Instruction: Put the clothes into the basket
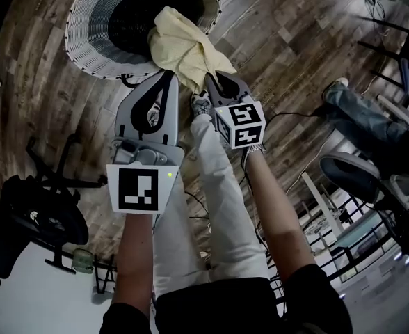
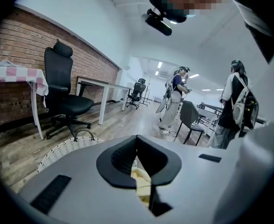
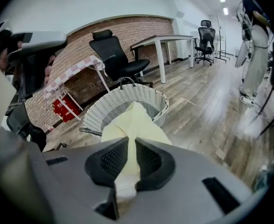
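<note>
Wood-plank floor (image 1: 288, 33) lies open around the white basket (image 1: 86, 44) at the upper left of the head view. The right gripper (image 1: 213, 81) pinches the pale yellow cloth (image 1: 180, 44), which drapes up-frame across the basket's near rim. The left gripper (image 1: 167, 75), just beside it, seems closed on a fold too. The cloth likely needs carrying further up-left, past the rim.

Blk chair (image 2: 62, 94), wht desk (image 2: 101, 84), brick wall (image 2: 20, 41)
</note>
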The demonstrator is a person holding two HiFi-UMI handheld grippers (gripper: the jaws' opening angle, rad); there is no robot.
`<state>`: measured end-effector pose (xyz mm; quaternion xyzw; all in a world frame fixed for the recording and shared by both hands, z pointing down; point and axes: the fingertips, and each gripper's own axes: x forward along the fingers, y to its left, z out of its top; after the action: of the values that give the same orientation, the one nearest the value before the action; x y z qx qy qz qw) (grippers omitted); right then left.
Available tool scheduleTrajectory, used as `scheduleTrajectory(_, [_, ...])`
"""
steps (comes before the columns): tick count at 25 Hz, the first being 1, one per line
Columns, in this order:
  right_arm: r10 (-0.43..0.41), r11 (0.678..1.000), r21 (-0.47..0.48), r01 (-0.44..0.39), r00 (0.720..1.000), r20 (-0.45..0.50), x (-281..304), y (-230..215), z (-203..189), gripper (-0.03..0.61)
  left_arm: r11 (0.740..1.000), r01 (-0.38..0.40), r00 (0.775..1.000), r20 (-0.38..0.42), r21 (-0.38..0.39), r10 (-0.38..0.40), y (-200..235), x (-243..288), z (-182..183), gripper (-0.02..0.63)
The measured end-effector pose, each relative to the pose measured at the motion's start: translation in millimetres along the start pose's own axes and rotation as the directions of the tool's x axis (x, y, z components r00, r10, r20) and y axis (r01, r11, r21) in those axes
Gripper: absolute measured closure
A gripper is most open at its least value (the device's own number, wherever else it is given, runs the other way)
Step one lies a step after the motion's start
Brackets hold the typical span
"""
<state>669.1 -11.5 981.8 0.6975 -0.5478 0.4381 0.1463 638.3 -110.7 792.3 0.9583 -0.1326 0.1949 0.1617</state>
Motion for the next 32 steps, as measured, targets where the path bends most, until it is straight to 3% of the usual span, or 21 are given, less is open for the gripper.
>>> scheduleTrajectory(15, [0.025,1.000,-0.011,-0.028,0.980,-0.196,40,-11,-67,0.529,0.999,-0.001,1.000,-0.030,-0.035,0.000,-6,-4,-25,0.600])
scheduleTrajectory(25, [0.015,0.997,0.077,0.004,0.966,-0.257,59,-10,-78,0.528,0.999,-0.001,0.999,-0.033,-0.050,-0.001,-10,-8,-35,0.600])
scheduleTrajectory(29, [0.009,0.999,0.034,0.001,0.955,-0.296,70,-10,-77,0.526,0.999,0.002,0.999,-0.036,-0.051,-0.003,-10,-8,-37,0.600])
scheduleTrajectory(32, [0.010,1.000,0.003,-0.009,0.949,-0.314,72,-9,-76,0.453,0.999,0.004,0.999,-0.035,-0.050,-0.006,-10,-10,-37,0.600])
